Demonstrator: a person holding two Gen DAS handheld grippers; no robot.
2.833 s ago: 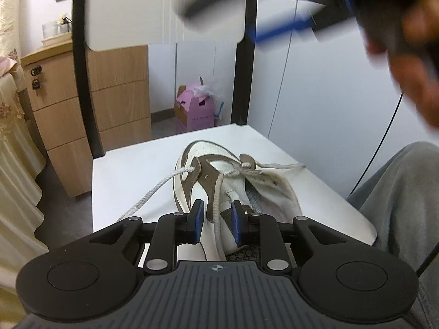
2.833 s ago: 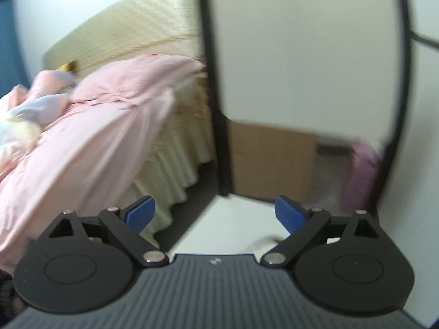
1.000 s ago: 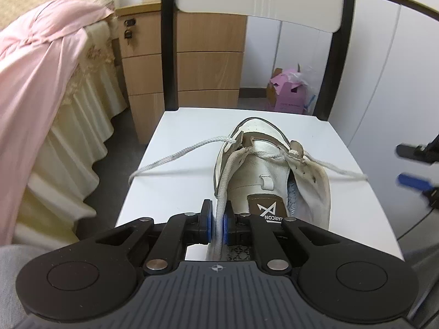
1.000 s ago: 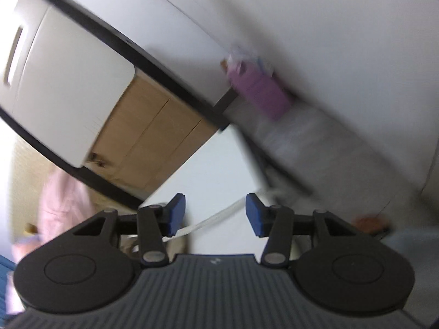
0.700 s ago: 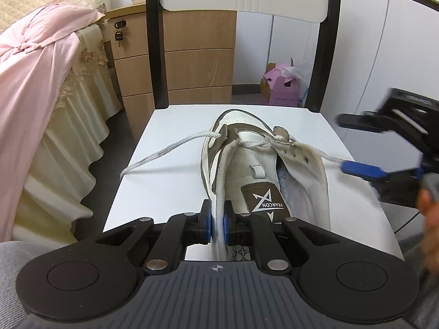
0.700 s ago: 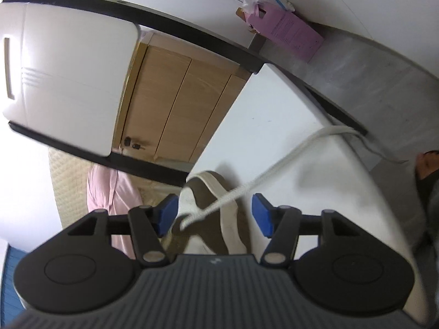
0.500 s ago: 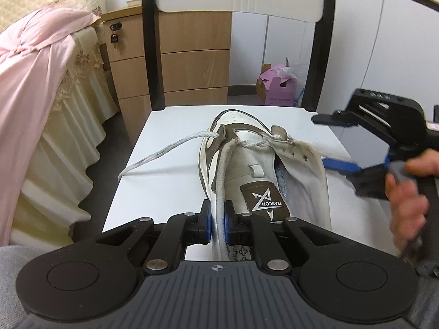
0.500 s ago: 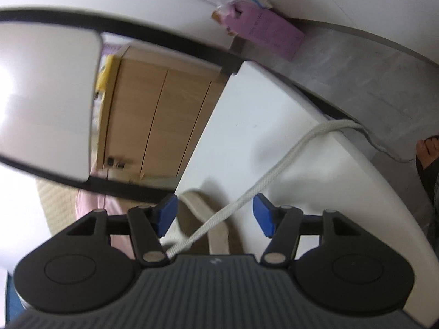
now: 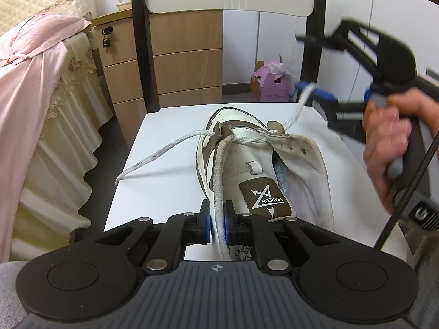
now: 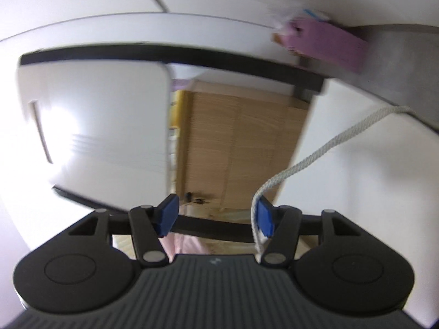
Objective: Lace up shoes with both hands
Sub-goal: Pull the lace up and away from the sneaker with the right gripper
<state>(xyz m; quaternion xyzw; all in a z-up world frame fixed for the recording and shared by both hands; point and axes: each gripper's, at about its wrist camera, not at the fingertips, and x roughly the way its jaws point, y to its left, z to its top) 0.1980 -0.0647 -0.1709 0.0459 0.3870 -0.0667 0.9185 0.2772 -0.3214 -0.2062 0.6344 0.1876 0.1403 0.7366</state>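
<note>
Left gripper (image 9: 217,223): we are pinching the lace (image 9: 218,170).
Right gripper (image 10: 216,215): we are keeping it spread, lace end (image 10: 310,161) draping over one finger.
Shoe (image 9: 263,161): lying on chair seat (image 9: 162,170).

We observe the left claw (image 9: 217,223) closed on a white lace (image 9: 218,172) running up to the lower eyelets of the white-and-brown shoe (image 9: 263,164) on the white chair seat (image 9: 164,164). The right claw (image 9: 307,63), blurred, is at the shoe's far right, a second lace end (image 9: 295,112) rising to its lower blue pad.
</note>
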